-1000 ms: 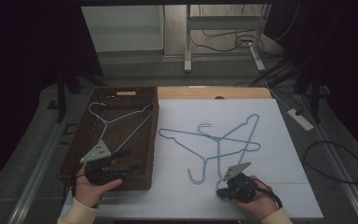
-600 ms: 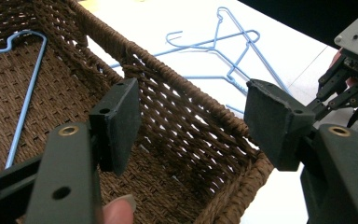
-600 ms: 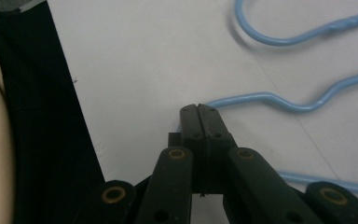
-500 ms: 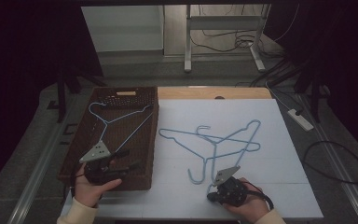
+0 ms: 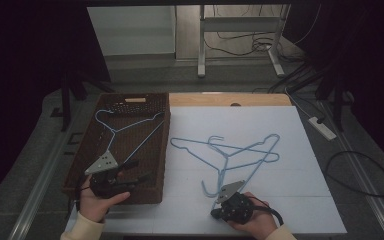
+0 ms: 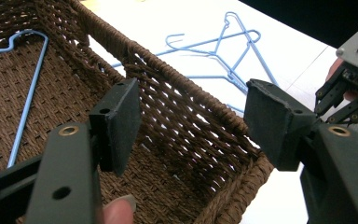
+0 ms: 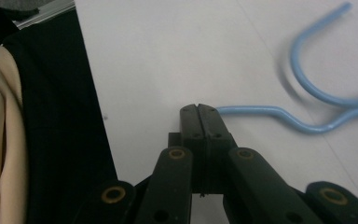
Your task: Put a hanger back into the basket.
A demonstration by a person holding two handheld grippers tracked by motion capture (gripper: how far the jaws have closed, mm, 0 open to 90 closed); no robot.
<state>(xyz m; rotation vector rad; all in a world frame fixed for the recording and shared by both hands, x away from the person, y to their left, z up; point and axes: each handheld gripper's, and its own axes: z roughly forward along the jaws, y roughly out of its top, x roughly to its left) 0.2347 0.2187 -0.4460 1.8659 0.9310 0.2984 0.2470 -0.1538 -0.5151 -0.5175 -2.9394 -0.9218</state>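
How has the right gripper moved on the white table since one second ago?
Yes. The right gripper slid left and toward the person along the white table, dragging the blue hangers it holds toward the brown basket.

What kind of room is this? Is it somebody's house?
Probably not a house: more likely a lab or workshop. A white work table stands on a bare floor with loose cables, a power strip, and metal stand legs behind.

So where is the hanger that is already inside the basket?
In the high view, that blue wire hanger lies in the brown wicker basket at table's left, beyond the left gripper.
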